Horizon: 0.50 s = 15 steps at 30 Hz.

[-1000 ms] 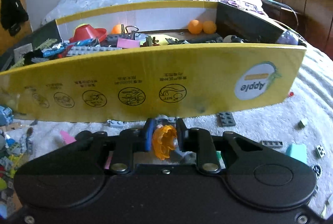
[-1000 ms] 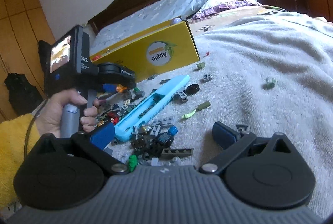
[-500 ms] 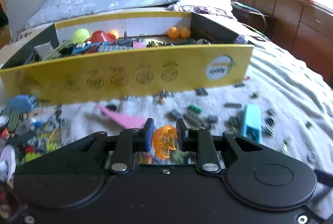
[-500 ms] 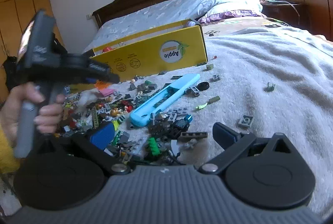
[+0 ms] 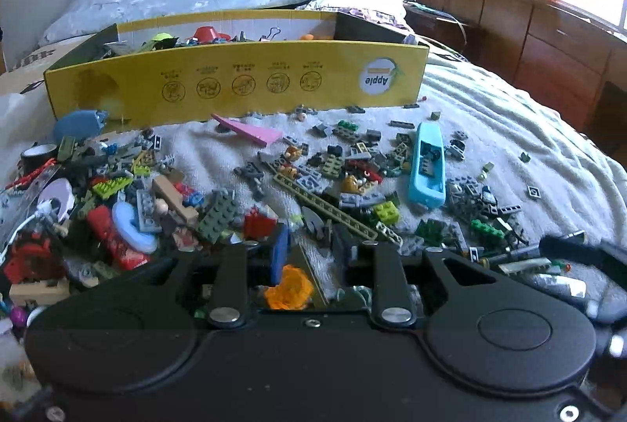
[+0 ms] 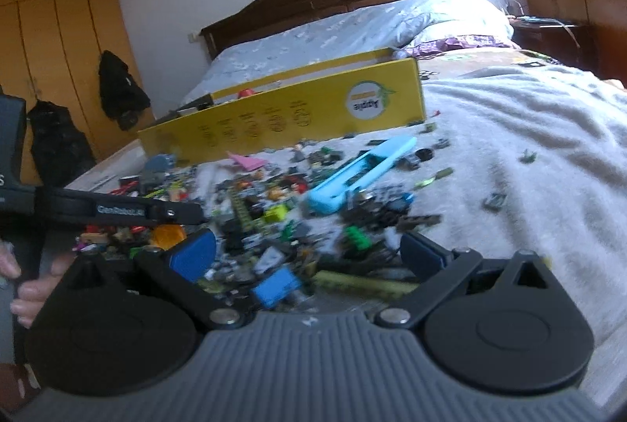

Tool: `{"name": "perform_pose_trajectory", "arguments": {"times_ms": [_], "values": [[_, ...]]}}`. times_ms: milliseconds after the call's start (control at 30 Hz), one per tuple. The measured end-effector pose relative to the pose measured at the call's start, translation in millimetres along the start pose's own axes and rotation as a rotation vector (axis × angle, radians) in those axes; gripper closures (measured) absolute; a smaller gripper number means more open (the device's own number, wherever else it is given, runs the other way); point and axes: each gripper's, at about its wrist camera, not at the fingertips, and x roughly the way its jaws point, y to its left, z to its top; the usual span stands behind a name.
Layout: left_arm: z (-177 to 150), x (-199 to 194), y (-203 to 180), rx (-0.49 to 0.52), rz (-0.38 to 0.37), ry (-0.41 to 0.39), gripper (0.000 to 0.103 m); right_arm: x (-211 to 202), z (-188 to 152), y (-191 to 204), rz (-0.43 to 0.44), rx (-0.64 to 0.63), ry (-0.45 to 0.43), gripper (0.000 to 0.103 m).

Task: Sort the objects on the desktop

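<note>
Orange translucent piece slipping low between left gripper jaws as they spread, away from yellow box; you lose sorted item. Right gripper spread wide, empty.

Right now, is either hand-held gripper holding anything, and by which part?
Neither. The left hand-held gripper is opening; the translucent orange plastic piece sits loose, low between its fingers. The right is open, empty.

The yellow box, beyond the claw, bore an oval label with the word "Apple", printed upside down. Five round emblems with small captions stood left of the label; the captions were too small to read. The left gripper arm carried blurred white lettering, not legible.
</note>
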Motion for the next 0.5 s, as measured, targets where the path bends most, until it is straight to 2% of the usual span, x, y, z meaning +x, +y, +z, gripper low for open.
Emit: {"name": "perform_pose_trajectory", "arguments": {"times_ms": [33,67,200,333,500], "values": [[4.3,3.0,0.5,0.001,-0.005,-0.012,0.065,1.6,-2.4,2.3,0.001,0.005,0.005,0.000],[7.8,6.6,1.0,-0.001,-0.002,-0.021,0.055,3.3,-5.1,4.7,0.000,0.009,0.013,0.000],[15.4,17.3,2.7,0.008,0.012,-0.002,0.054,2.2,-14.4,17.1,-0.026,-0.037,0.003,0.000],[-2.2,7.7,14.9,-0.021,-0.023,-0.005,0.043,-3.1,-21.4,23.4,-0.003,-0.080,0.002,0.000],[-26.0,-0.5,20.1,-0.002,-0.003,-0.017,0.044,-6.3,-29.8,28.2,0.006,-0.080,-0.023,0.000]]}}
